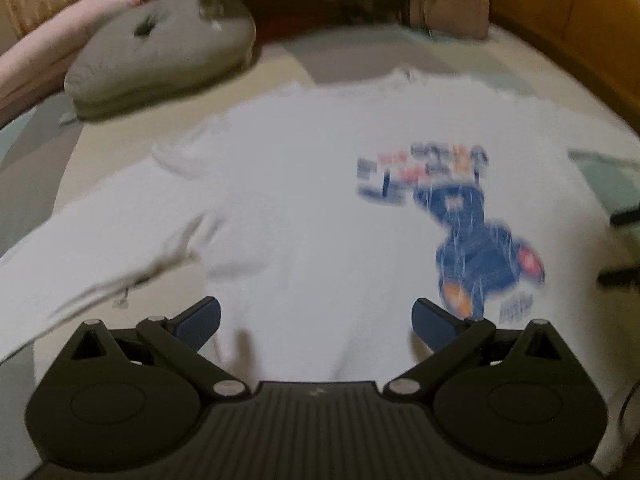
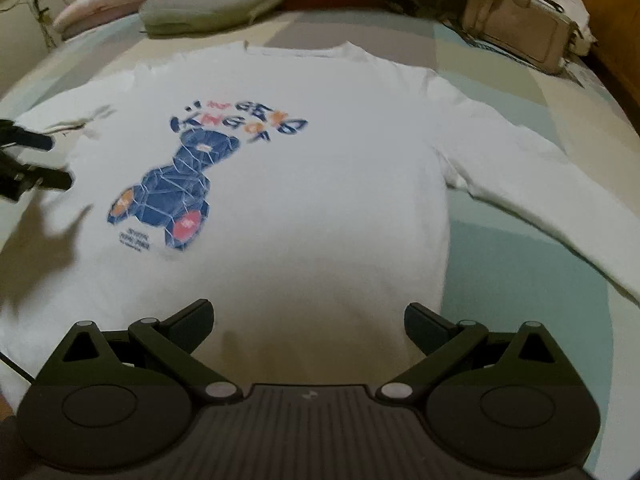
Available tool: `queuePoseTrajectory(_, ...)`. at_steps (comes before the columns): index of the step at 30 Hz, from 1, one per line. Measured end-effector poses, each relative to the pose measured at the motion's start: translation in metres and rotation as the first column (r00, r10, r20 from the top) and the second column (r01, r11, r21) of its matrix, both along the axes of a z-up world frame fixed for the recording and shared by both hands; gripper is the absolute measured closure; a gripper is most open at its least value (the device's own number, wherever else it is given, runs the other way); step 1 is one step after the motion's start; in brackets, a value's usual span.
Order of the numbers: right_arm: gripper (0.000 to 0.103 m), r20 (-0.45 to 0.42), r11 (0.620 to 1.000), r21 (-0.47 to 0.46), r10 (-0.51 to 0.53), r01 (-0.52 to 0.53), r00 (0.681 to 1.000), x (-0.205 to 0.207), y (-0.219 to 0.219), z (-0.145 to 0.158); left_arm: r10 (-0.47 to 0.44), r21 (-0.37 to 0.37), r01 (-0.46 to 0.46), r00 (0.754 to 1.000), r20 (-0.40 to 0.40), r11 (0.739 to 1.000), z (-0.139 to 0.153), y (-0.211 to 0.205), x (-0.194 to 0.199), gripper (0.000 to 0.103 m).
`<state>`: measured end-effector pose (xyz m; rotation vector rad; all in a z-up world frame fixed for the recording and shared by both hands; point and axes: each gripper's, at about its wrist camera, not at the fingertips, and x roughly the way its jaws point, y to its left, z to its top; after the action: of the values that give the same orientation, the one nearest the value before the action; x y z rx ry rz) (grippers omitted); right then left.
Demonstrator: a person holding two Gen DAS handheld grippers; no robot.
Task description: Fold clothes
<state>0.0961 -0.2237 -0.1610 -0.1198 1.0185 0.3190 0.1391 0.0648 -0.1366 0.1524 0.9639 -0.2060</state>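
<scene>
My left tool [image 1: 316, 316] and right tool [image 2: 309, 318] hang wide apart, empty, over the white shirt [image 2: 312, 184] spread flat on the bed [image 2: 520, 264]; folding likely needs a sleeve [image 2: 540, 184] gripped.

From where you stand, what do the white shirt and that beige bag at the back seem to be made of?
The white long-sleeved shirt looks like soft, matte knit cotton: it lies limp with gentle creases, and its blue bear print sits flat. The beige bag looks like smooth leather or imitation leather, holding a boxy shape; blur leaves that uncertain.
</scene>
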Motion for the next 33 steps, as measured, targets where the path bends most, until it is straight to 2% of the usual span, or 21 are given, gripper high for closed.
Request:
queuePoseTrajectory(4,0.0,0.02,1.0,0.0,-0.003,0.003,1.0,0.006,0.008,-0.009,0.036,0.012,-0.037,0.997,0.062,0.999,-0.009,-0.011,0.027,0.002)
queuePoseTrajectory(7,0.0,0.04,1.0,-0.026,-0.003,0.004,0.999,0.005,0.017,-0.014,0.06,-0.029,-0.058,0.995,0.082,0.998,-0.013,-0.013,0.036,0.002)
queuePoseTrajectory(11,0.0,0.057,0.998,-0.053,-0.016,0.019,0.998,0.002,0.028,-0.017,0.052,-0.083,-0.047,0.997,0.061,0.995,-0.015,-0.003,0.033,0.002)
queuePoseTrajectory(17,0.0,0.087,0.992,-0.07,-0.1,0.106,0.991,-0.001,0.038,-0.018,0.036,-0.165,-0.03,0.999,0.03,0.986,-0.018,0.012,0.027,0.002)
queuePoseTrajectory(23,0.0,0.096,0.987,-0.017,-0.156,0.158,0.983,-0.008,0.051,-0.018,-0.019,-0.244,0.019,1.0,0.001,0.97,-0.02,0.018,0.022,0.002)
queuePoseTrajectory(26,0.0,0.126,0.989,-0.02,-0.145,0.149,0.981,-0.015,0.054,-0.025,-0.037,-0.235,0.034,0.999,-0.006,0.971,-0.03,0.014,0.022,0.002)
queuePoseTrajectory(29,0.0,0.119,0.988,-0.024,-0.151,0.155,0.981,-0.014,0.055,-0.024,-0.053,-0.222,0.052,0.999,-0.002,0.974,-0.035,0.01,0.025,0.002)
queuePoseTrajectory(33,0.0,0.13,0.988,-0.032,-0.147,0.152,0.981,-0.016,0.056,-0.025,-0.076,-0.238,0.073,0.997,-0.002,0.968,-0.035,0.009,0.027,0.002)
